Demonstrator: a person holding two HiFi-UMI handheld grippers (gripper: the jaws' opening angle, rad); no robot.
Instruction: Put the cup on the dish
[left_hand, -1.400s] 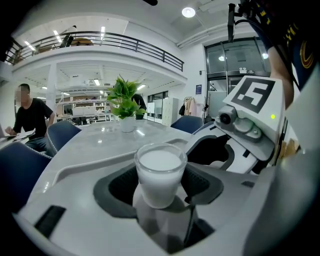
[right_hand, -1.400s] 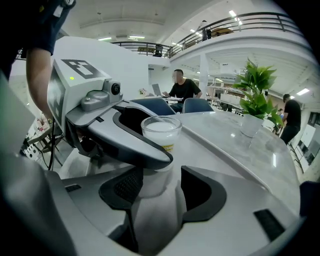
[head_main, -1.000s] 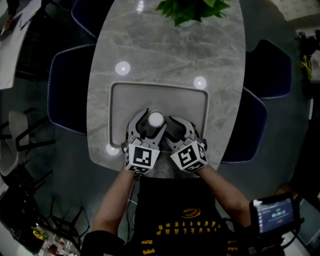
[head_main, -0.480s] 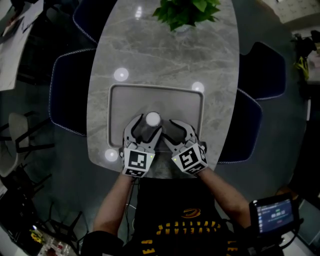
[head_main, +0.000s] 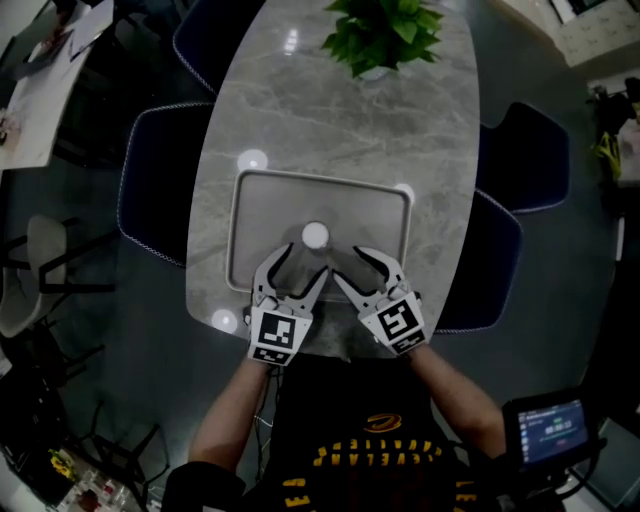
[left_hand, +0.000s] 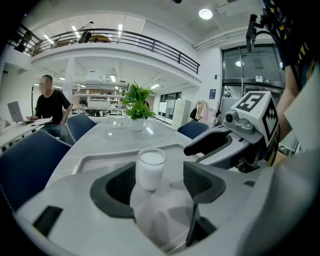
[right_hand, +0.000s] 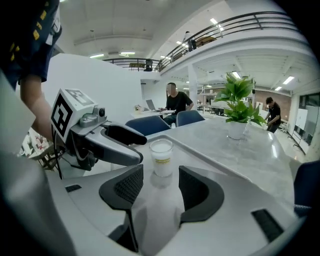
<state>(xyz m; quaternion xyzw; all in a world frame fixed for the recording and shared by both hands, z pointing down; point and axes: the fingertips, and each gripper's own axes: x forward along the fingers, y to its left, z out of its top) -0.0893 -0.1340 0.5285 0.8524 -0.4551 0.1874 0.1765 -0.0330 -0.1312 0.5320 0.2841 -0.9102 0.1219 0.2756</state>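
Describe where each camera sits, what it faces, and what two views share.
Head view: overhead, looking down on tray and cup; forearms, left claw, right claw show.
Left gripper view: on the left claw, facing the cup; right claw shows.
Right gripper view: on the right claw, facing the cup; left claw shows.
Shared: cup, plant.

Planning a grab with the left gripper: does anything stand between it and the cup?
Nothing visible does. The cup stands on the grey tray just ahead of the open left gripper, with only bare tray between them.
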